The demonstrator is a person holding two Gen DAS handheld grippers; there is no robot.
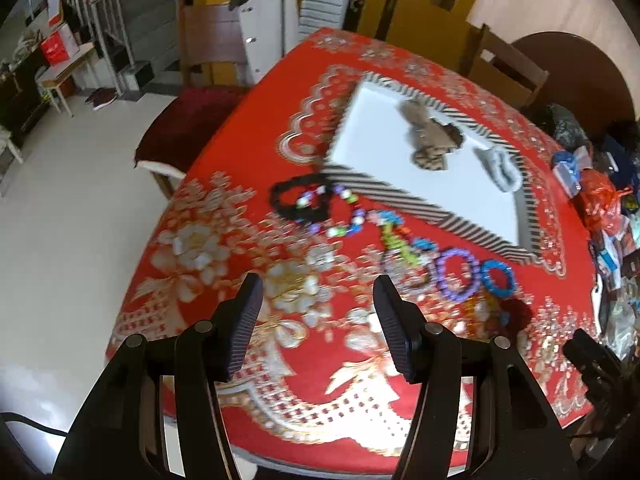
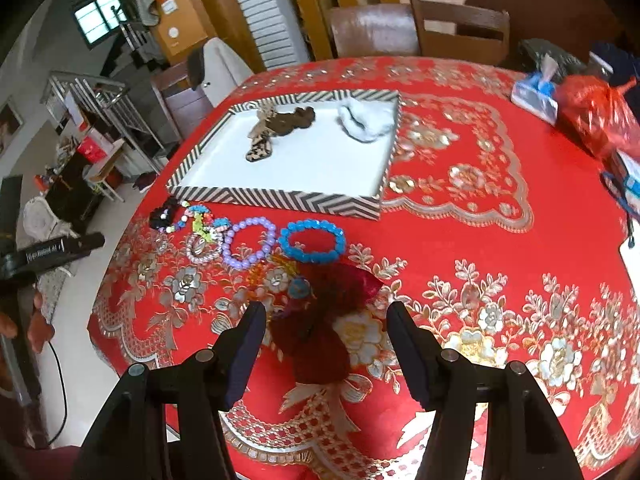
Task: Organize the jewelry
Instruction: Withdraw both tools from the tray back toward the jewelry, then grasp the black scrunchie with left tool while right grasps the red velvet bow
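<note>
A striped-rim tray [image 2: 276, 196] with a white floor sits on the red tablecloth; it also shows in the left wrist view [image 1: 400, 196]. In it lie brown scrunchies [image 2: 280, 124] and a white one [image 2: 366, 122]. In front of the tray lie several bead bracelets: black [image 2: 164, 214], multicolour [image 2: 200, 220], purple [image 2: 250, 242], blue [image 2: 312, 240]. A dark red scrunchie [image 2: 320, 336] lies between the fingers of my open right gripper [image 2: 326, 316]. My left gripper [image 1: 318, 292] is open and empty, short of the black bracelet [image 1: 302, 200].
Chairs stand around the table [image 2: 460, 32]. A tissue pack [image 2: 536, 96], a red plastic bag [image 2: 600, 120] and other clutter sit at the table's far right. The table edge and white floor [image 1: 60, 260] lie to the left.
</note>
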